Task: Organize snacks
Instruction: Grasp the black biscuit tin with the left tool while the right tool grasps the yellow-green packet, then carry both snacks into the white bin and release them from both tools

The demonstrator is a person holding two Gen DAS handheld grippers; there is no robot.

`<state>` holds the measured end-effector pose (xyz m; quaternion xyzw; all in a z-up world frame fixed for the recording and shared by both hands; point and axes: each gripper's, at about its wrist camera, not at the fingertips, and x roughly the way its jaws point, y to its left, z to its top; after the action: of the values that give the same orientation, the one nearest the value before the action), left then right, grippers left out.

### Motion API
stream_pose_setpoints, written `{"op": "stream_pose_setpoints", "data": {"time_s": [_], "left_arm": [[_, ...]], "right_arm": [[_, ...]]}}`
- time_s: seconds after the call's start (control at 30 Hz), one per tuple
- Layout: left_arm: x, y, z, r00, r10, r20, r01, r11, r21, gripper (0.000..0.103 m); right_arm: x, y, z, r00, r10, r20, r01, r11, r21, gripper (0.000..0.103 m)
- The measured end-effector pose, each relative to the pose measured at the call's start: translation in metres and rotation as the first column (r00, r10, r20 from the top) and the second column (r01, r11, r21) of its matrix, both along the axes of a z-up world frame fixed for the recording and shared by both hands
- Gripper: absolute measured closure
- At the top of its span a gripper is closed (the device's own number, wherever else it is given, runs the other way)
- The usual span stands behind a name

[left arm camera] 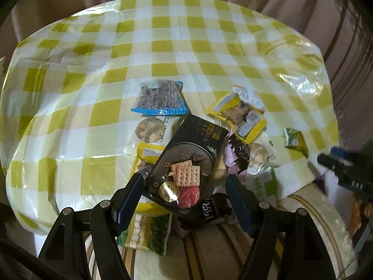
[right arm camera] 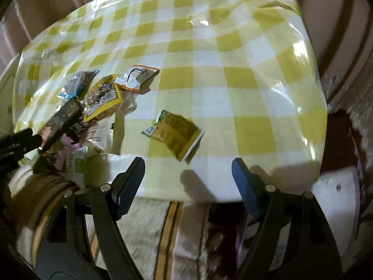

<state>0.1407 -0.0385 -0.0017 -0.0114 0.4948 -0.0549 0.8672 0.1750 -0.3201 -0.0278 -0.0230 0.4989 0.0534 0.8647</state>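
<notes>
A pile of snack packets lies at the near edge of the yellow-checked table. On top is a black cracker packet, lying between the fingers of my left gripper; the jaws stand wide and only the left finger looks close to it. Around it lie a blue-edged packet, a yellow-edged packet and a small green packet. My right gripper is open and empty at the table's front edge, just short of the green-gold packet. The pile shows at the left in the right wrist view.
An orange-edged white packet lies behind the pile. A cream striped cushion sits below the table's front edge. Beige curtains hang behind the table. The right gripper shows at the right edge of the left wrist view.
</notes>
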Motion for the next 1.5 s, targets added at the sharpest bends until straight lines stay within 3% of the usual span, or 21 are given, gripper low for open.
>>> {"op": "stream_pose_setpoints", "data": {"time_s": [0.23, 0.4, 0.5, 0.67, 0.77, 0.87, 1.1, 1.3, 1.5], "left_arm": [[0.017, 0.0, -0.013, 0.999, -0.022, -0.032, 0.024, 0.999, 0.033, 0.03], [0.027, 0.002, -0.019, 0.999, -0.035, -0.04, 0.036, 0.999, 0.007, 0.031], [0.029, 0.001, -0.019, 0.998, -0.05, -0.034, 0.05, 0.999, -0.004, 0.036], [0.031, 0.0, -0.02, 0.997, -0.067, -0.028, 0.066, 0.997, -0.025, 0.044], [0.031, 0.0, -0.019, 0.997, -0.073, -0.025, 0.072, 0.997, -0.034, 0.046], [0.03, -0.001, -0.018, 0.997, -0.078, -0.02, 0.077, 0.997, -0.032, 0.048], [0.026, -0.002, -0.014, 0.997, -0.075, -0.012, 0.075, 0.997, -0.026, 0.048], [0.018, -0.004, -0.009, 0.997, -0.073, 0.0, 0.073, 0.997, -0.026, 0.055], [0.022, -0.007, -0.015, 0.996, -0.075, -0.038, 0.074, 0.997, -0.006, 0.044]], "right_arm": [[0.032, 0.014, -0.017, 0.986, 0.163, -0.033, -0.165, 0.983, -0.076, 0.024], [0.051, 0.025, -0.029, 0.956, 0.287, -0.063, -0.293, 0.949, -0.119, 0.024], [0.06, 0.024, -0.035, 0.946, 0.313, -0.085, -0.321, 0.942, -0.098, 0.024], [0.074, 0.021, -0.042, 0.948, 0.304, -0.097, -0.309, 0.95, -0.048, 0.028], [0.073, 0.023, -0.04, 0.952, 0.295, -0.084, -0.299, 0.953, -0.044, 0.046], [0.074, 0.022, -0.038, 0.962, 0.26, -0.079, -0.264, 0.964, -0.035, 0.058], [0.06, 0.023, -0.036, 0.975, 0.209, -0.073, -0.208, 0.978, 0.022, 0.061], [0.036, 0.023, -0.034, 0.982, 0.176, -0.073, -0.17, 0.983, 0.072, 0.062], [0.019, 0.019, -0.025, 0.986, 0.156, -0.061, -0.151, 0.985, 0.085, 0.062]]}}
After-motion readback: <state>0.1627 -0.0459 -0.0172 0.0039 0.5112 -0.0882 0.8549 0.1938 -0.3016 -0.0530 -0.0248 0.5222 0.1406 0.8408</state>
